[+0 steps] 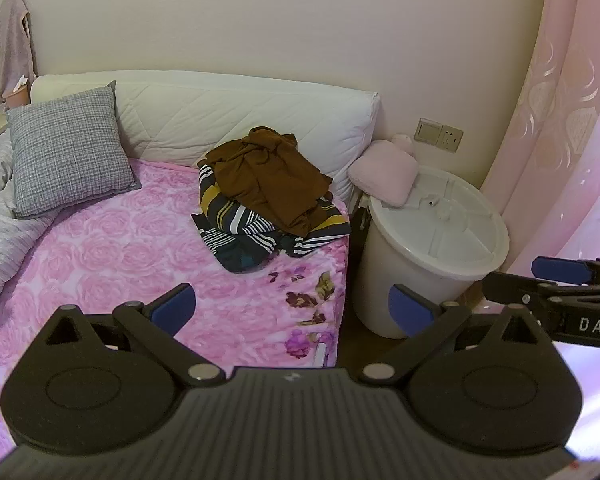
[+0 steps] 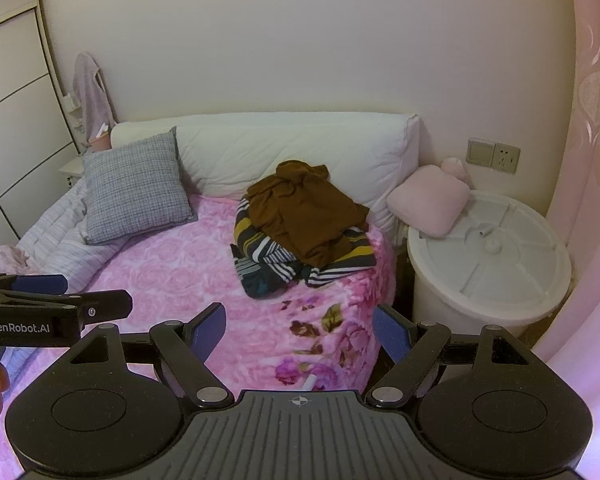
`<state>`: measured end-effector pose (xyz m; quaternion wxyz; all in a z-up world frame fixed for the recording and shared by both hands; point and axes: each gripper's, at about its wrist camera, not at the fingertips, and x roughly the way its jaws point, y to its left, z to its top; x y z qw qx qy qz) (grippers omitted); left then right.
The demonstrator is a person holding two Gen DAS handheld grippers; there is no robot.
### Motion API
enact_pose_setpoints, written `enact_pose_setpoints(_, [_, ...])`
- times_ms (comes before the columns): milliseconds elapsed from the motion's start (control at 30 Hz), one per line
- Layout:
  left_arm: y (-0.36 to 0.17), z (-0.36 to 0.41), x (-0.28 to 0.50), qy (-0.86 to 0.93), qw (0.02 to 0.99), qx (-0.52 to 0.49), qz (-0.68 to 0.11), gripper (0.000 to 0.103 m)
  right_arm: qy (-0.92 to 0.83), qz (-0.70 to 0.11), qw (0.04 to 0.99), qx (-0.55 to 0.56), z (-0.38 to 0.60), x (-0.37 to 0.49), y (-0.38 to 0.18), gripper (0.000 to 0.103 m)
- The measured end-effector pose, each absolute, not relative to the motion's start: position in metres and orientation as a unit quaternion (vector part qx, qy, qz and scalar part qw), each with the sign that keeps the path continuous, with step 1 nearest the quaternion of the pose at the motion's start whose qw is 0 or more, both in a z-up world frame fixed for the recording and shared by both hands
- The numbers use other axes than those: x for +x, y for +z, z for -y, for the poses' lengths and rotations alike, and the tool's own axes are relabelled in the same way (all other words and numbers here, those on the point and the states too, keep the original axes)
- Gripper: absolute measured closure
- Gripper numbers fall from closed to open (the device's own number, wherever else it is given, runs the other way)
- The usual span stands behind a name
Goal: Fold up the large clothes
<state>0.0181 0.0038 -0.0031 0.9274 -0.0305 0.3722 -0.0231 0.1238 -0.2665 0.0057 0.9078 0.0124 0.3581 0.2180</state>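
Note:
A crumpled brown garment [image 1: 270,178] [image 2: 304,212] lies on top of a dark striped garment [image 1: 252,228] [image 2: 276,262], heaped at the far right of the pink rose bedspread [image 1: 116,248] [image 2: 172,276]. My left gripper [image 1: 292,308] hovers open above the bed's near right corner, well short of the pile, nothing between its blue pads. My right gripper [image 2: 300,332] is open too, over the same corner with nothing in it. Each gripper shows in the other's view: the right gripper [image 1: 512,280] at the right edge, the left gripper [image 2: 96,294] at the left edge.
A grey checked cushion [image 1: 68,148] [image 2: 136,188] leans on the white padded headboard [image 1: 236,116] [image 2: 284,148]. A striped grey duvet [image 1: 0,216] is bunched at the left. A white lidded bin [image 1: 432,248] [image 2: 488,264] with a pink pillow [image 1: 384,176] stands right of the bed, by a pink curtain [image 1: 572,120].

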Motion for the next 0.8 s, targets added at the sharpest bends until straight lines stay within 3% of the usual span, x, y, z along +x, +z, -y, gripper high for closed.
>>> enact_pose_setpoints(800, [-0.007, -0.015, 0.029, -0.040, 0.927, -0.025, -0.371, 0.002, 0.199, -0.355, 0.913, 0.019, 0.250, 0.122, -0.001, 0.025])
